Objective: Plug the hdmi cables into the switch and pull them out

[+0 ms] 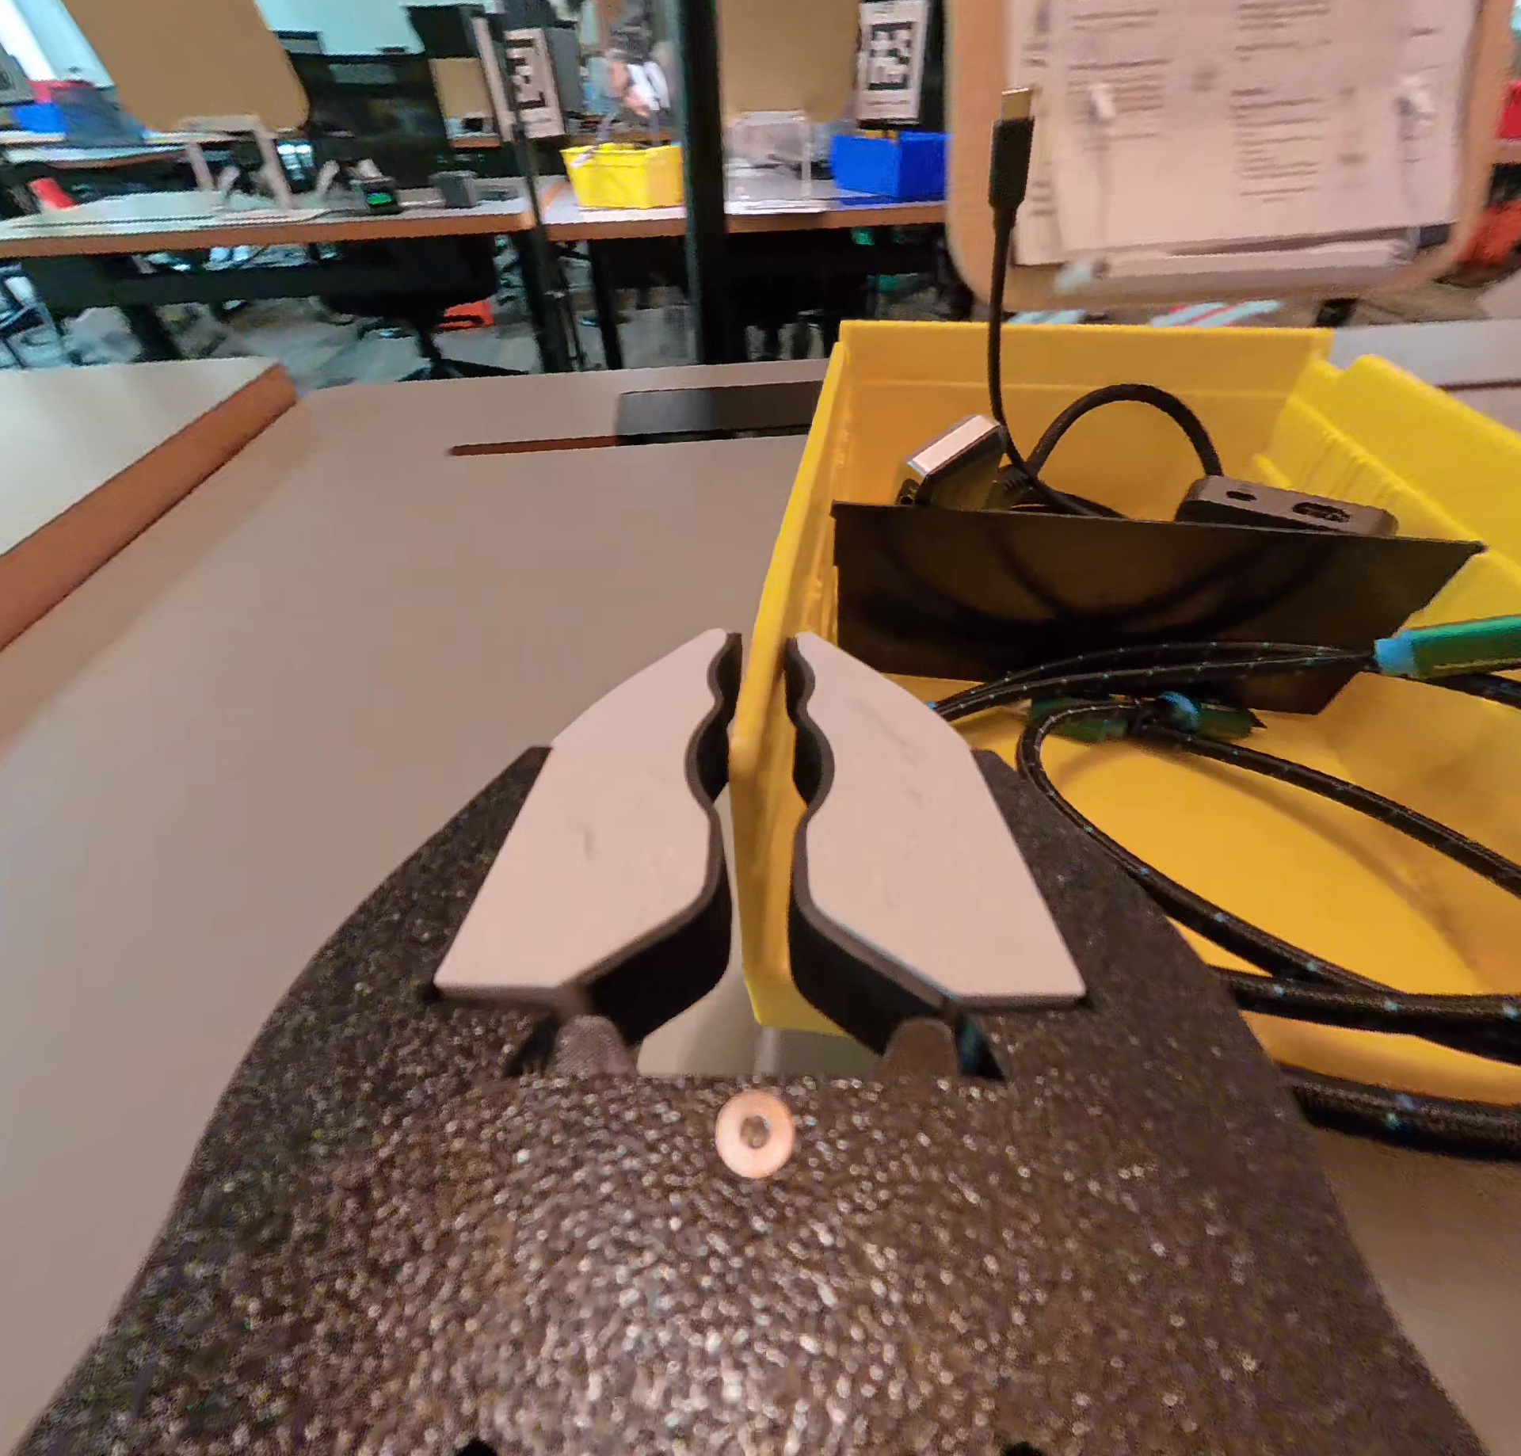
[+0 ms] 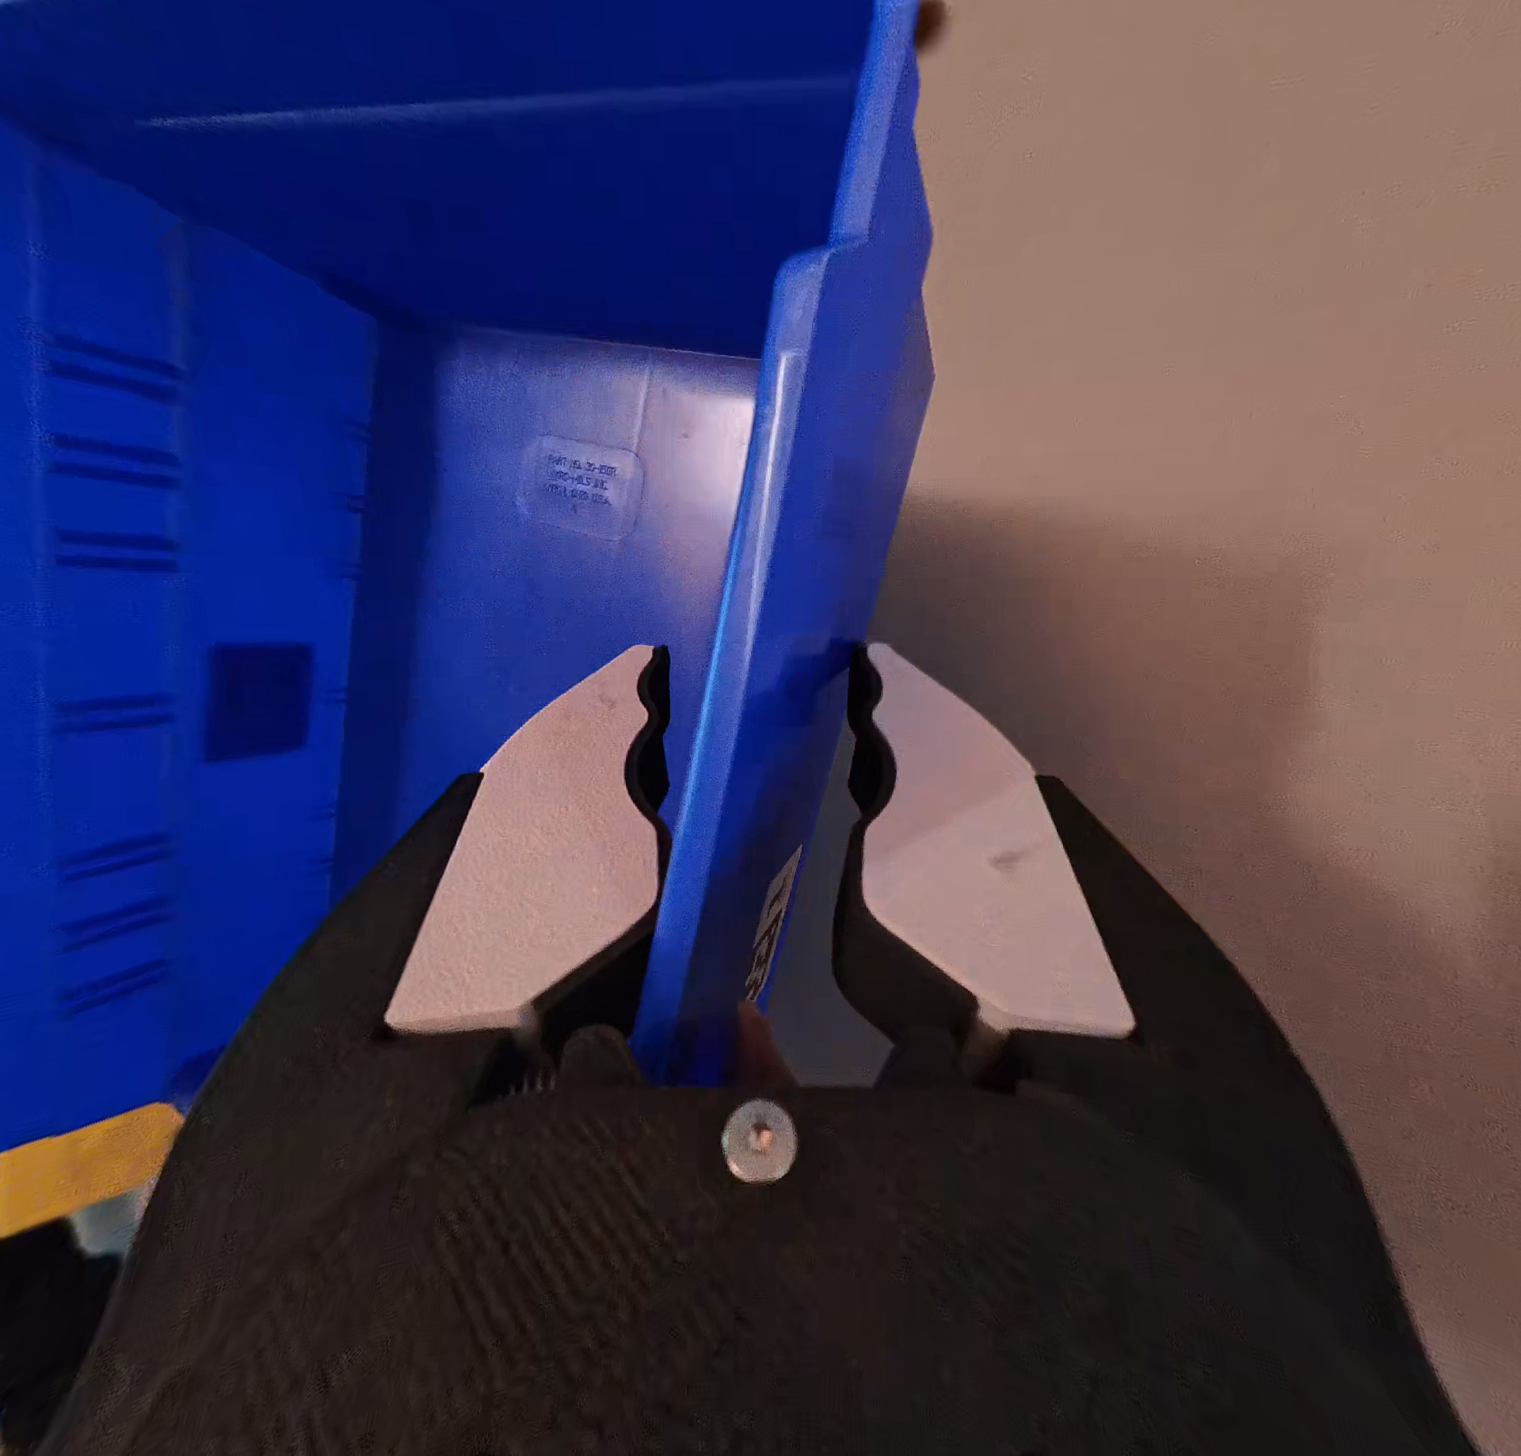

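Yellow bin wall is pinched between the left gripper jaws; blue bin wall is clamped by the right gripper. HDMI cables and switch lie right of the left jaws, untouched; releasing is judged next.

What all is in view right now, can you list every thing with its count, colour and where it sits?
yellow bin: one, yellow, on the table at right, its left wall between the left claw's fingers
black divider: one, black, standing across the yellow bin
braided cables: count unclear, black with green-blue ends, in the bin's front part
small boxes with ports: two, one black and one silvery, behind the divider
thin cable: one, black, plug end sticking up
blue bin: one, blue, its side wall between the right claw's fingers
table: one, beige
left claw: one, closed on the yellow bin wall
right claw: one, around the blue bin wall
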Available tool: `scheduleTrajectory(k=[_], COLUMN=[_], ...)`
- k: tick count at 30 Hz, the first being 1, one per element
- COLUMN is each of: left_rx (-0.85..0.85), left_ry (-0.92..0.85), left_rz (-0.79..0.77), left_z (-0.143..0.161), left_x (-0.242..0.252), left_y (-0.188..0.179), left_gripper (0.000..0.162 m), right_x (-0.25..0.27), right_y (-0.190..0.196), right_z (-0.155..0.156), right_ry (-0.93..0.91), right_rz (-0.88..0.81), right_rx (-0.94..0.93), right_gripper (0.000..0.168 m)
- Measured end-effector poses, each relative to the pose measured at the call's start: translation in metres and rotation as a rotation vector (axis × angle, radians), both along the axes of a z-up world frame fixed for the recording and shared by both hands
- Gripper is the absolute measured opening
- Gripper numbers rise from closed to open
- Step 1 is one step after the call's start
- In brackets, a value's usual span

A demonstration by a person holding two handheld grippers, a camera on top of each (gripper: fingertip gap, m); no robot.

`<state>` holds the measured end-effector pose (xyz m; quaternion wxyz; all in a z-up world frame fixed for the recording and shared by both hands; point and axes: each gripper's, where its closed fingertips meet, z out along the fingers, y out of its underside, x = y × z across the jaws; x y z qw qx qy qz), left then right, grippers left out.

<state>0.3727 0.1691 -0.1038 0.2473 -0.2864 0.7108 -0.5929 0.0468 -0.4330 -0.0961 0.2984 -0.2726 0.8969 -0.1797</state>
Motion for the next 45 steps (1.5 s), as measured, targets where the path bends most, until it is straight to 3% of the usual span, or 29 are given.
scheduleTrajectory(k=[6, 9, 13, 15, 18, 20, 22, 26, 28, 29, 31, 33, 36, 38, 41, 43, 45], left_rx=[-0.141, -0.136, -0.09, -0.059, -0.052, -0.048, -0.048, -0.046, -0.045, -0.045, -0.048, -0.046, 0.024, 0.079, 0.171, 0.369, 0.622], left_ry=[0.066, 0.059, 0.024, 0.0, -0.005, -0.009, -0.009, -0.012, -0.014, -0.014, -0.013, -0.013, -0.03, -0.126, -0.251, -0.262, -0.398], left_rz=[0.108, 0.141, 0.157, 0.158, 0.163, 0.168, 0.169, 0.181, 0.186, 0.186, 0.186, 0.193, 0.224, 0.188, -0.13, -0.407, -0.476], left_z=[0.001, 0.0, 0.0, 0.0, 0.0, 0.0, 0.0, 0.0, 0.0, 0.0, 0.0, 0.0, 0.008, 0.034, 0.067, 0.065, 0.073], left_x=[0.033, 0.042, 0.049, 0.054, 0.056, 0.056, 0.056, 0.056, 0.056, 0.056, 0.056, 0.055, 0.05, 0.041, 0.012, -0.004, 0.011], left_y=[0.035, 0.039, 0.039, 0.038, 0.038, 0.038, 0.039, 0.039, 0.04, 0.04, 0.04, 0.04, 0.044, 0.039, -0.01, -0.046, -0.064], left_gripper=[0.005, 0.004, 0.005, 0.006, 0.006, 0.006, 0.006, 0.007, 0.007, 0.007, 0.007, 0.007, 0.012, 0.02, 0.023, 0.035, 0.04], right_x=[-0.029, -0.017, 0.006, 0.019, 0.031, 0.041, 0.041, 0.016, 0.011, 0.011, 0.01, 0.02, 0.036, 0.041, 0.033, 0.027, 0.022], right_y=[-0.014, -0.01, -0.014, -0.023, -0.045, -0.061, -0.071, -0.071, -0.067, -0.063, -0.045, -0.003, 0.082, 0.138, 0.194, 0.204, 0.208], right_z=[-0.054, -0.068, -0.078, -0.076, -0.069, -0.046, -0.033, -0.037, -0.02, -0.005, 0.028, 0.048, 0.054, 0.048, 0.028, 0.019, 0.014], right_ry=[0.142, 0.17, 0.232, 0.255, 0.318, 0.292, 0.364, 0.618, 0.638, 0.621, 0.551, 0.353, -0.014, -0.216, -0.346, -0.36, -0.386], right_rz=[0.052, 0.145, 0.346, 0.418, 0.358, 0.303, 0.313, 0.364, 0.341, 0.307, 0.262, 0.291, 0.42, 0.553, 0.745, 0.774, 0.755], right_rx=[-0.025, -0.003, -0.111, -0.242, -0.383, -0.516, -0.63, -0.671, -0.789, -0.868, -1.026, -1.064, -0.92, -0.81, -0.687, -0.676, -0.637], right_gripper=[0.043, 0.042, 0.038, 0.038, 0.053, 0.023, 0.028, 0.049, 0.047, 0.036, 0.029, 0.034, 0.047, 0.055, 0.061, 0.061, 0.061])
